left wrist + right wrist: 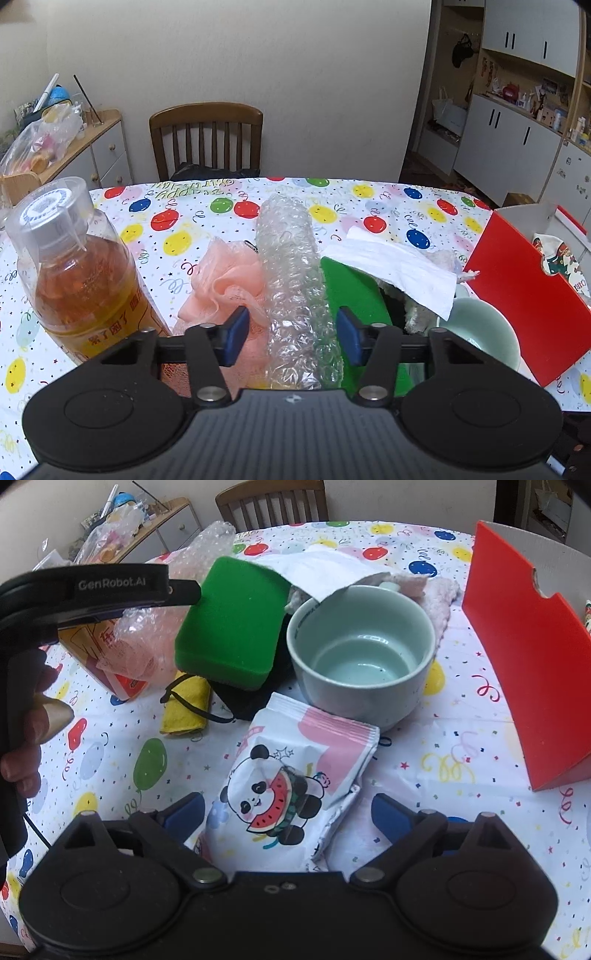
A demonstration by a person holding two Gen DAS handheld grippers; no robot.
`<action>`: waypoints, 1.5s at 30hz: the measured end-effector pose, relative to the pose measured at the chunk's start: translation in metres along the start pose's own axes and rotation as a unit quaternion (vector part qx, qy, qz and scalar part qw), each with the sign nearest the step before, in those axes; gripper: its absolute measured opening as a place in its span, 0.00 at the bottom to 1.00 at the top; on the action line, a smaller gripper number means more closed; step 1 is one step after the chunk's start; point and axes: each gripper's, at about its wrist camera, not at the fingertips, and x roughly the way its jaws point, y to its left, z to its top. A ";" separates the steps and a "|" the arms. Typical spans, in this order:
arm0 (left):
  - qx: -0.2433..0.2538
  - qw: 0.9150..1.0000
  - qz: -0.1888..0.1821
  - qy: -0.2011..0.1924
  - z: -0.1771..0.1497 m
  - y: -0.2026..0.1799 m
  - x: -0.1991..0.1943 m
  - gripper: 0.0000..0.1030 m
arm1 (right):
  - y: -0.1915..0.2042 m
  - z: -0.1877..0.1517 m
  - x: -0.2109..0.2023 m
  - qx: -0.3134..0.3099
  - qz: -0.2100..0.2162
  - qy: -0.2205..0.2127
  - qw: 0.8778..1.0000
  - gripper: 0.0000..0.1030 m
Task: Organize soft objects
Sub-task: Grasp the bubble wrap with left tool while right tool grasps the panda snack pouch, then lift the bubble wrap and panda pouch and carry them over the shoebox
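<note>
My left gripper (pixel 291 334) is open, its blue pads either side of a roll of bubble wrap (pixel 291 280) lying on the table. A peach bath pouf (pixel 225 280) lies left of the roll, a green sponge (pixel 351 288) right of it under a white tissue (pixel 395 266). My right gripper (pixel 288 812) is open over a panda-printed tissue pack (pixel 291 779). In the right wrist view the green sponge (pixel 232 616), bubble wrap (pixel 207 550), a yellow cloth (pixel 186 709) and a pink fuzzy cloth (pixel 439 598) lie around a celadon bowl (pixel 362 653).
A tea bottle (pixel 77 273) stands at the left. A red open box (pixel 524 657) stands at the right; it also shows in the left wrist view (pixel 528 295). A wooden chair (pixel 207 136) is behind the balloon-print table (pixel 369 206). The left gripper's body (pixel 92 587) reaches in from the left.
</note>
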 end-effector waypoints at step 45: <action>0.017 0.996 -0.023 -0.084 0.019 -0.025 -0.139 0.05 | -0.042 -0.022 -0.138 0.002 0.040 -0.100 0.994 0.58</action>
